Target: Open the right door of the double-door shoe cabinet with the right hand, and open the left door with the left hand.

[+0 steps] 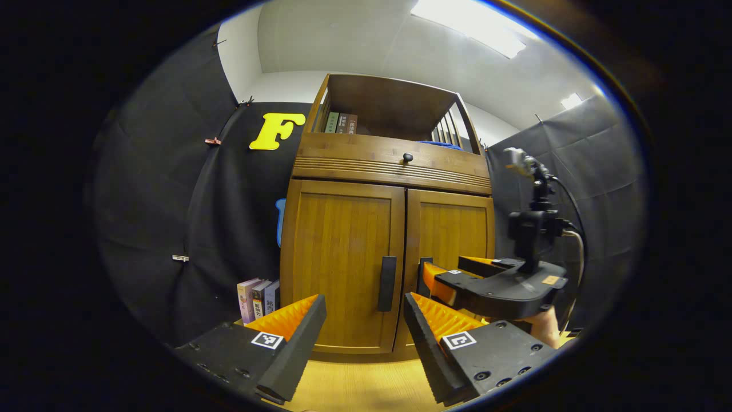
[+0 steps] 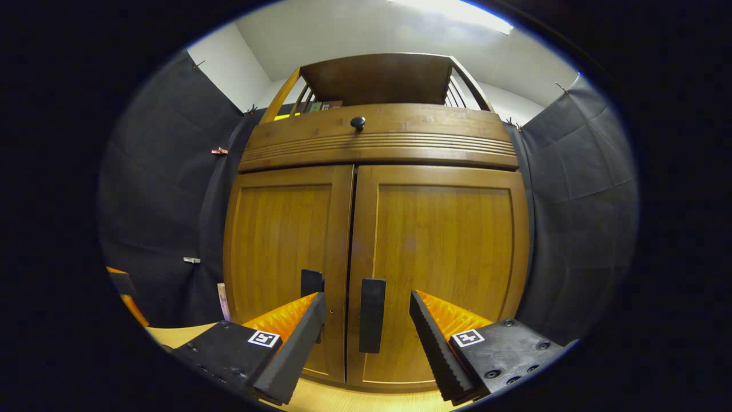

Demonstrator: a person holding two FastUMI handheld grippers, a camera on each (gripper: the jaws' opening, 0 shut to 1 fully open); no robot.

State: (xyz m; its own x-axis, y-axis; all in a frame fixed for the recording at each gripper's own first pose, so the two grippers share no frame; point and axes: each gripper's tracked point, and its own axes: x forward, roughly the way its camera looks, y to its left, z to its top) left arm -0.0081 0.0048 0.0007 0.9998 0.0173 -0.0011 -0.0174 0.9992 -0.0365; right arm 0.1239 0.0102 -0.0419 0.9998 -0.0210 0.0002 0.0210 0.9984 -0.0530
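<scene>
Between your right tongs' (image 2: 366, 337) wide-open, empty fingers stands the right door's handle (image 2: 372, 315), lined up for gripping. Your left tongs (image 1: 365, 329), equally spread and empty, frame the left handle (image 1: 387, 283) farther off; both cabinet (image 2: 446, 240) doors remain closed.

A light wooden worktop (image 1: 366, 383) carries the shoe cabinet (image 1: 389, 229), which stands upright on it with both doors shut; a few books (image 1: 258, 298) stand on it just left of the cabinet

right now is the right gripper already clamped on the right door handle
No, the right gripper is open, its fingers either side of the right door handle without touching it.
</scene>
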